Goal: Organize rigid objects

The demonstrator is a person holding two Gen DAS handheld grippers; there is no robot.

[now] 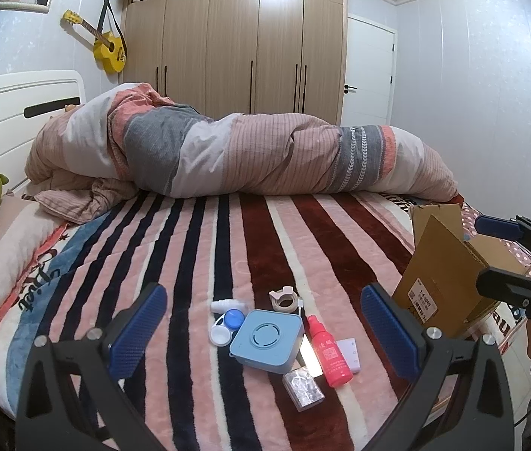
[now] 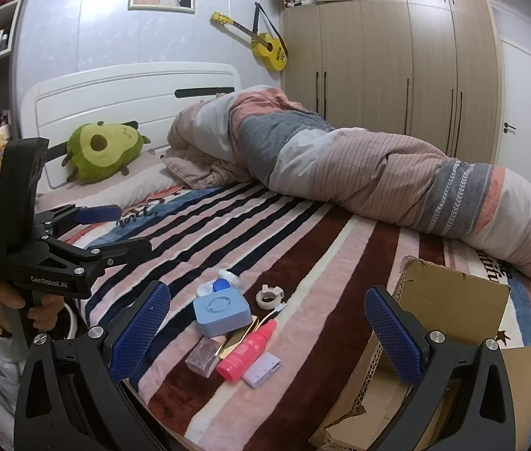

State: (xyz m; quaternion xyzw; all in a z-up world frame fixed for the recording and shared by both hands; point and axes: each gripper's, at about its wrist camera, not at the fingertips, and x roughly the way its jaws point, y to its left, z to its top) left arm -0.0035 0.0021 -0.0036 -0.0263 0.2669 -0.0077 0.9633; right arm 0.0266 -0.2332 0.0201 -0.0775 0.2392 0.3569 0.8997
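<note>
On bed (image 1: 228, 233): clutter, both tongs (image 1: 265, 334) agape

Rolled duvet (image 1: 235, 154), avocado plush (image 2: 104, 150), yellow guitar (image 2: 261, 43).

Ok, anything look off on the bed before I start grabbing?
Mostly the box: its edges are torn and ragged, flaps splayed open at the bed's corner. The small items lie heaped together; the pink bottle is on its side against the blue case. No spills visible.
</note>
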